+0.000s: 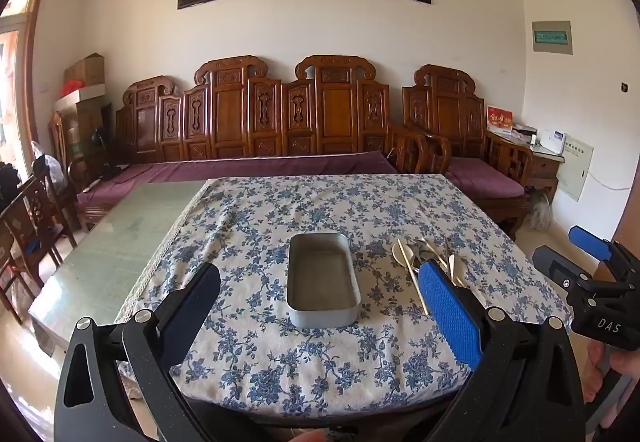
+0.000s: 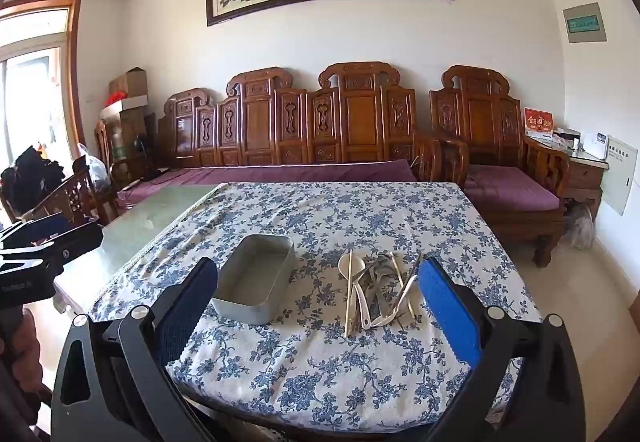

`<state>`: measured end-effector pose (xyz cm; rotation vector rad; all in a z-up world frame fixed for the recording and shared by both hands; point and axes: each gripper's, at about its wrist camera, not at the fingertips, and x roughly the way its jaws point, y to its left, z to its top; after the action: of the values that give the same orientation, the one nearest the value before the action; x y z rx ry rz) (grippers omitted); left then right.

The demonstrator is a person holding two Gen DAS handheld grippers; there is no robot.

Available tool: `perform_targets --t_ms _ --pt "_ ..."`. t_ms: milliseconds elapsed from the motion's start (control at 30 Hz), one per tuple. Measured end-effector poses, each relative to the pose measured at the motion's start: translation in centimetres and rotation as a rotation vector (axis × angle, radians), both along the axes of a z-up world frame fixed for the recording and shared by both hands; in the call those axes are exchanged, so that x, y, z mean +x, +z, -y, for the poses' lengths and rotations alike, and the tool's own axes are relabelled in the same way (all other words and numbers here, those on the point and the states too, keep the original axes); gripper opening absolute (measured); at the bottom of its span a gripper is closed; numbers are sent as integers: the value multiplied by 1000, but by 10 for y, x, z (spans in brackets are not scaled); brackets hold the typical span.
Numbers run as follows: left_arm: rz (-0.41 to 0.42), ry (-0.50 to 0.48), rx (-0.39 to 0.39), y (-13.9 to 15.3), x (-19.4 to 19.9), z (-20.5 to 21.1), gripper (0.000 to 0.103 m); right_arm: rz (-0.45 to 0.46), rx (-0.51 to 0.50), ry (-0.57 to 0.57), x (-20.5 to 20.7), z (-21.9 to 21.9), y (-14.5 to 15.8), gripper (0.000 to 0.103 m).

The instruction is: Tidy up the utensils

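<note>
Two letters short of a full word, "DAS" is printed on the right gripper (image 1: 592,262); jaws apart, empty. Left gripper (image 1: 320,306) likewise gapes over the worktop (image 1: 248,370). Utensils (image 2: 376,290) lie heaped just right of the metal tin (image 2: 256,282).

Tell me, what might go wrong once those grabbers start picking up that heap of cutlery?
1. The utensils lie tangled, chopsticks crossing spoons, so lifting one could drag others along or flick them off.
2. The pile sits on a loose floral tablecloth, which fingers could snag and bunch.
3. The metal tray looks shallow and light; a nudge from the open right gripper may slide it.
</note>
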<state>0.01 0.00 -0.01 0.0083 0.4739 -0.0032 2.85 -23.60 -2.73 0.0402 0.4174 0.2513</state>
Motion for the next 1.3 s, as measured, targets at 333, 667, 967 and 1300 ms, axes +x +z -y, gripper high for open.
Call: perform_targets --t_ms 333,667,967,1300 --pt "0 -6 -2 0 0 2 96 0 2 0 0 0 1 101" --pt "8 -11 -1 8 -3 5 96 2 1 0 -1 1 2 101" --pt "9 -19 -13 15 -4 5 96 4 2 0 -2 2 2 101" --pt "20 -27 -7 21 -9 9 96 6 4 -1 -3 2 3 101"
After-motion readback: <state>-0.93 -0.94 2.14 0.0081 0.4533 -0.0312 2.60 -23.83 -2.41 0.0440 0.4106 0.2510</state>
